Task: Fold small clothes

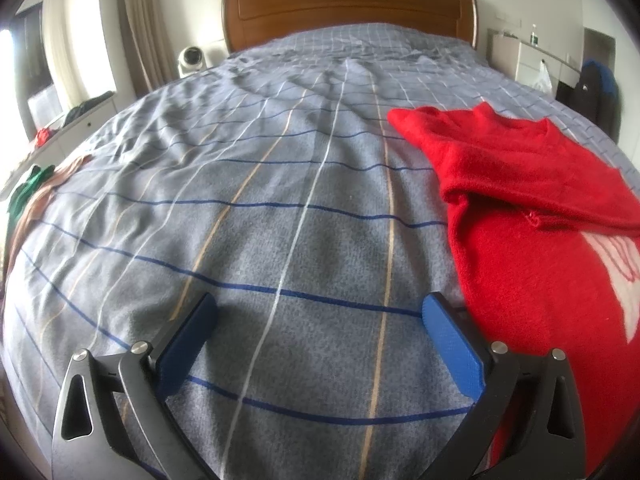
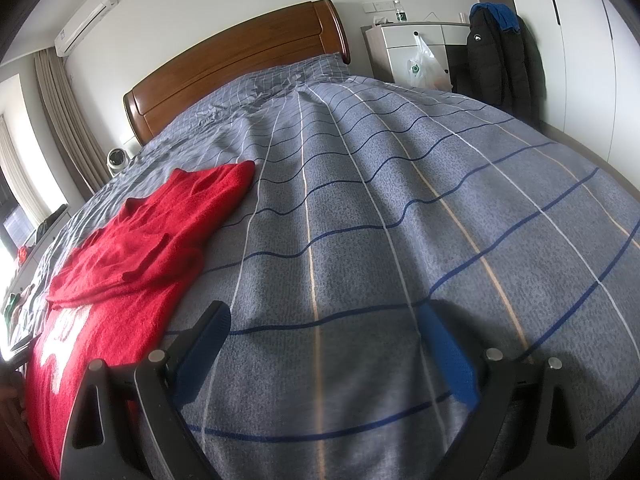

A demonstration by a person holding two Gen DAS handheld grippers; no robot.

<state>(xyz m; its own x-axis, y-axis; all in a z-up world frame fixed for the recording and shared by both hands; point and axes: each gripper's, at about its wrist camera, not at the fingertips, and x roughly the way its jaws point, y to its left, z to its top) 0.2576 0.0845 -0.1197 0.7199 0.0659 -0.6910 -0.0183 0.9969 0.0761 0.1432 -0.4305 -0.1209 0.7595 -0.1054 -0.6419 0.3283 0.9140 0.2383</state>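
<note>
Sweater (image 1: 532,240), red, lies between my grippers on the checked bedspread (image 1: 280,200), sleeve folded across its chest (partly folded, I judge). Left gripper (image 1: 320,312) and right gripper (image 2: 324,320) hover wide apart, empty, flanking it; wooden headboard (image 1: 348,4) beyond.

Left gripper (image 1: 320,320) held low, jaws spread wide, nothing between. Right gripper (image 2: 326,328) likewise low, jaws wide apart, empty.
</note>
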